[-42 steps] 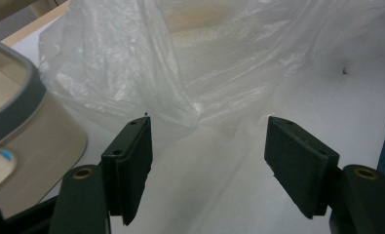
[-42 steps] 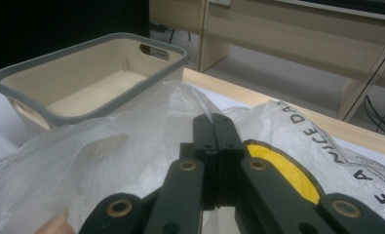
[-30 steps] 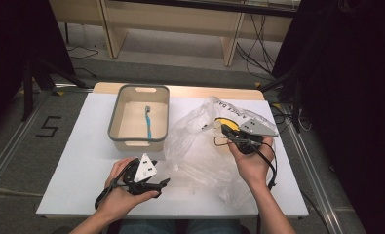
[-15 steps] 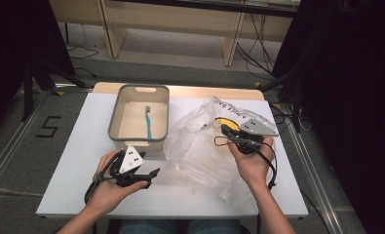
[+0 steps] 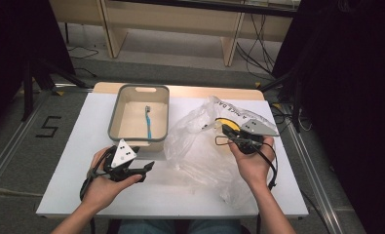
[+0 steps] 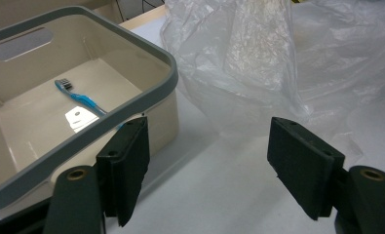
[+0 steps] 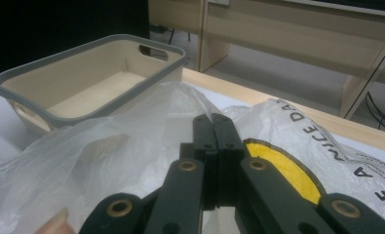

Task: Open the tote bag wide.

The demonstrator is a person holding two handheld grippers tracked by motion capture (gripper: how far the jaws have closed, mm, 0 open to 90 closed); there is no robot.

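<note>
A clear plastic bag (image 5: pixel 195 146) lies crumpled on the white table (image 5: pixel 78 131), with a yellow round thing (image 5: pixel 225 122) inside it. My right gripper (image 5: pixel 219 128) is shut on the bag's upper film, which peaks at its tips (image 7: pixel 212 119); the yellow thing (image 7: pixel 282 165) sits just behind them. A grey-rimmed beige basin (image 5: pixel 113 124) holds a blue toothbrush (image 5: pixel 148 122). My left gripper (image 5: pixel 146 171) is open in front of the basin's near corner. In the left gripper view its jaws (image 6: pixel 207 146) stand wide with nothing between them, the basin (image 6: pixel 131 36) and toothbrush (image 6: pixel 80 97) at left, the bag (image 6: pixel 258 63) ahead.
The table's wooden far edge (image 5: pixel 190 90) runs behind the basin and bag. Beyond it stand wooden shelf legs (image 5: pixel 231 46) and floor cables (image 5: pixel 258 53). A "5" (image 5: pixel 48 126) is marked on the floor at left. Bare tabletop lies along the near edge.
My left gripper has moved left and a little up, closer to the basin's near side. The right gripper and the bag have stayed put.
</note>
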